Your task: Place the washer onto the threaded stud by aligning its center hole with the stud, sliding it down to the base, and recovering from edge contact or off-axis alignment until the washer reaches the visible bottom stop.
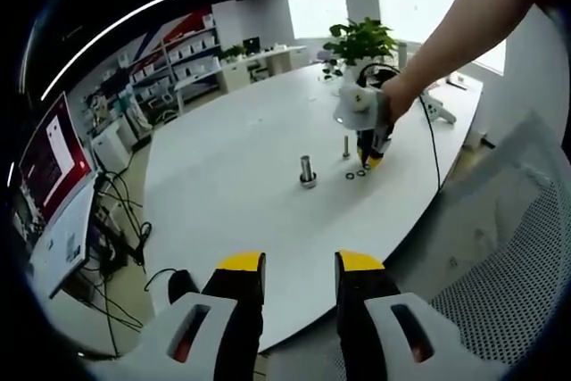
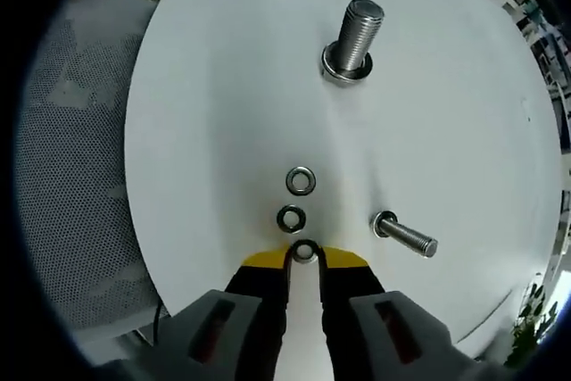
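Observation:
In the right gripper view, my right gripper (image 2: pixel 304 259) is low over the white table (image 2: pixel 205 131). Its yellow-tipped jaws are closed tight against a small steel washer (image 2: pixel 305 252). Two more washers (image 2: pixel 290 218) (image 2: pixel 301 181) lie in a row just ahead. A thick threaded stud (image 2: pixel 354 35) stands beyond them with a ring at its base, and a thin stud (image 2: pixel 403 234) stands to the right. In the left gripper view, my left gripper (image 1: pixel 301 265) is open and empty at the table's near edge. Far across, a hand holds the right gripper (image 1: pixel 372 156) down beside the thick stud (image 1: pixel 307 169) and the thin stud (image 1: pixel 346 146).
A grey mesh chair (image 2: pixel 71 185) sits off the table's edge, also in the left gripper view as the chair (image 1: pixel 508 256). A potted plant (image 1: pixel 359 42) and a cable (image 1: pixel 433 144) are at the table's far end. A monitor (image 1: pixel 53 153) and floor cables (image 1: pixel 120 229) stand left.

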